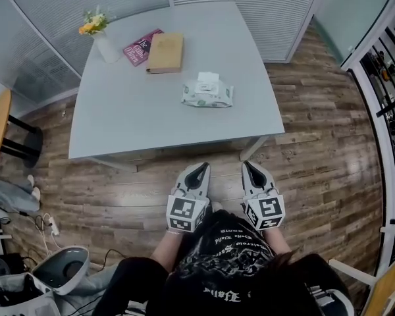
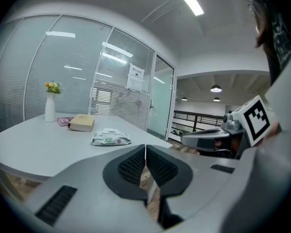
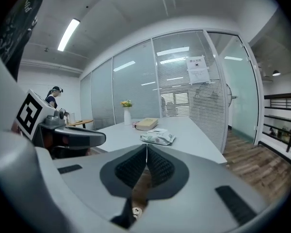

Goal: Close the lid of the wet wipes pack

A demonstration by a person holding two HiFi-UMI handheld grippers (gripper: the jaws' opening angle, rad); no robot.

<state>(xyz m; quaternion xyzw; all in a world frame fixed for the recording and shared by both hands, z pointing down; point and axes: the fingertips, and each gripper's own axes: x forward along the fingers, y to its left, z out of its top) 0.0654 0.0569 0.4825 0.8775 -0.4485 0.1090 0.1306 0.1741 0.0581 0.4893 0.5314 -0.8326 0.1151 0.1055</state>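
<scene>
Head view: wet wipes pack [image 1: 207, 92] lies mid-table [image 1: 138, 117], flap seemingly up, well ahead of both tools. Left gripper view: left gripper [image 2: 145, 149] jaws together, empty. Right gripper view: right gripper [image 3: 146, 149] likewise closed on nothing, probably set for pressing rather than pinching.

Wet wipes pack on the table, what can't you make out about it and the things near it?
- wet wipes pack: its label print and how far the lid stands open; it is too small and far away in all three views.
- pink book: in the head view its right part is covered by the tan book, and the title is unreadable.
- vase: in the head view the flowers are too small to identify.
</scene>
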